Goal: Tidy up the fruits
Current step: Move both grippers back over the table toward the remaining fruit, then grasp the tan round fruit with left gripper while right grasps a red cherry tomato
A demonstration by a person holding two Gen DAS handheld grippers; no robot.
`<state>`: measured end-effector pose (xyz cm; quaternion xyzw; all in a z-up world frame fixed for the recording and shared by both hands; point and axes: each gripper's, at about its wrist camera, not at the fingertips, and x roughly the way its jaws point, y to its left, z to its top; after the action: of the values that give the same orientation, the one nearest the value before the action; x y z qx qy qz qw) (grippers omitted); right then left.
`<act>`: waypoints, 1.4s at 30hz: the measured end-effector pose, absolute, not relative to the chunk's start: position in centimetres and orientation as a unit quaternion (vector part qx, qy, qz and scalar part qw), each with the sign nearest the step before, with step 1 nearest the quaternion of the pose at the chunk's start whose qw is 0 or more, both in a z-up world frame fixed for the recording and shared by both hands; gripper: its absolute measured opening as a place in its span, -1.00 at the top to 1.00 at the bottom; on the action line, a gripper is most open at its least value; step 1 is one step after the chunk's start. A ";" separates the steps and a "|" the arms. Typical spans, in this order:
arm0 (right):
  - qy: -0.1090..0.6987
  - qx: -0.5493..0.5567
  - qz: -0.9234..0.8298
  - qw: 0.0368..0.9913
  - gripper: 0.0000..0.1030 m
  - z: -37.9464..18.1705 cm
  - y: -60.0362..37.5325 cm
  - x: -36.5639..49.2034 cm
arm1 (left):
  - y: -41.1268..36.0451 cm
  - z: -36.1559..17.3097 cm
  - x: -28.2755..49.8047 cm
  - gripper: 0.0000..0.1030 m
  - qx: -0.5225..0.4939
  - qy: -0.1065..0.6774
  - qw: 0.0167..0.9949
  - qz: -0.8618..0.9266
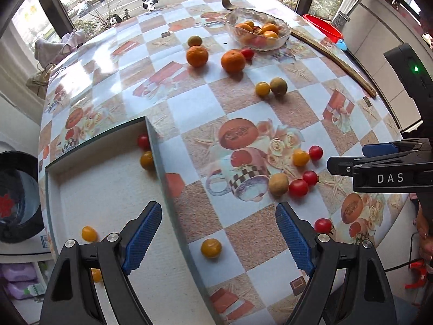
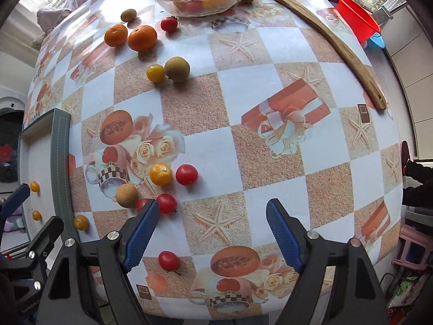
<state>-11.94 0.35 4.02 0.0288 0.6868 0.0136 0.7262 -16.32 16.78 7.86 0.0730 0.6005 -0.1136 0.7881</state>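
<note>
Loose fruit lies on the checked tablecloth: two oranges (image 1: 197,56) (image 1: 233,61), a yellow tomato (image 1: 262,88) beside a brown fruit (image 1: 278,86), and a near cluster of red tomatoes (image 1: 298,187), a yellow one (image 1: 300,157) and a brown fruit (image 1: 278,184). A glass bowl (image 1: 284,40) at the far side holds oranges and tomatoes. A white tray (image 1: 108,189) at the left holds several small tomatoes. My left gripper (image 1: 219,235) is open and empty over the tray's edge, a yellow tomato (image 1: 211,247) between its fingers. My right gripper (image 2: 209,233) is open and empty; a red tomato (image 2: 169,260) lies by its left finger.
A long curved wooden piece (image 2: 338,40) runs along the table's right edge. A red basin (image 2: 357,19) stands beyond it. The right gripper's body (image 1: 389,173) shows at the right of the left wrist view. Windows are behind the table.
</note>
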 end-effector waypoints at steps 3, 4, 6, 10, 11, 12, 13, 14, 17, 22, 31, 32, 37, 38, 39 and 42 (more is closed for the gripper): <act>0.688 0.029 0.024 0.725 -0.62 3.6 0.0 -12.0 | 15.1 6.7 -16.2 -0.69 0.078 0.607 0.780 -0.130; 0.688 0.030 0.028 0.725 -0.62 3.5 0.0 -11.9 | 14.6 6.3 -16.1 -0.69 0.078 0.610 0.777 -0.133; 0.687 0.032 0.036 0.725 -0.53 3.2 0.0 -11.6 | 14.1 5.4 -15.9 -0.69 0.077 0.616 0.772 -0.136; 0.691 0.034 0.054 0.720 -0.18 2.4 0.4 -11.1 | 13.3 3.8 -15.3 -0.69 0.076 0.626 0.764 -0.137; 0.693 0.037 0.058 0.718 -0.07 2.1 0.2 -10.9 | 13.2 3.5 -15.2 -0.69 0.076 0.627 0.763 -0.138; 0.695 0.038 0.061 0.716 0.00 1.7 0.2 -10.8 | 13.0 3.3 -15.0 -0.69 0.076 0.628 0.762 -0.140; 0.696 0.039 0.064 0.714 0.03 1.5 0.2 -10.7 | 12.8 3.1 -14.9 -0.69 0.076 0.628 0.761 -0.142; 0.697 0.040 0.067 0.713 0.06 1.2 0.6 -10.7 | 12.6 2.9 -14.7 -0.69 0.078 0.628 0.761 -0.145; 0.700 0.043 0.076 0.709 0.08 0.7 0.7 -10.4 | 12.2 2.3 -14.4 -0.69 0.087 0.628 0.759 -0.147; 0.697 0.046 0.087 0.710 0.09 0.3 1.2 -9.5 | 12.5 2.1 -13.0 -0.69 0.071 0.626 0.763 -0.141; 0.695 0.046 0.099 0.710 0.33 0.3 2.3 -8.0 | 13.9 2.1 -12.3 -0.69 0.083 0.629 0.762 -0.131; 0.697 0.047 0.103 0.708 0.47 0.3 2.4 -8.1 | 14.0 2.0 -12.5 -0.69 0.092 0.630 0.760 -0.132; 0.694 0.034 0.111 0.710 0.59 0.2 3.1 -8.7 | 13.6 1.2 -13.6 -0.50 0.115 0.635 0.749 -0.146; 0.695 0.040 0.109 0.710 0.59 0.2 3.1 -8.7 | 13.3 1.0 -13.6 -0.50 0.118 0.637 0.748 -0.146; 0.696 0.048 0.107 0.708 0.59 0.2 2.9 -8.8 | 13.0 1.0 -13.6 -0.50 0.119 0.633 0.751 -0.145; 0.697 0.057 0.104 0.707 0.59 0.1 2.6 -8.9 | 12.7 1.0 -13.3 -0.36 0.113 0.632 0.752 -0.147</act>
<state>-8.94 2.59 0.11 0.0566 0.6973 0.1044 0.7069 -13.30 12.66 1.02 0.1129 0.6323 -0.1469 0.7522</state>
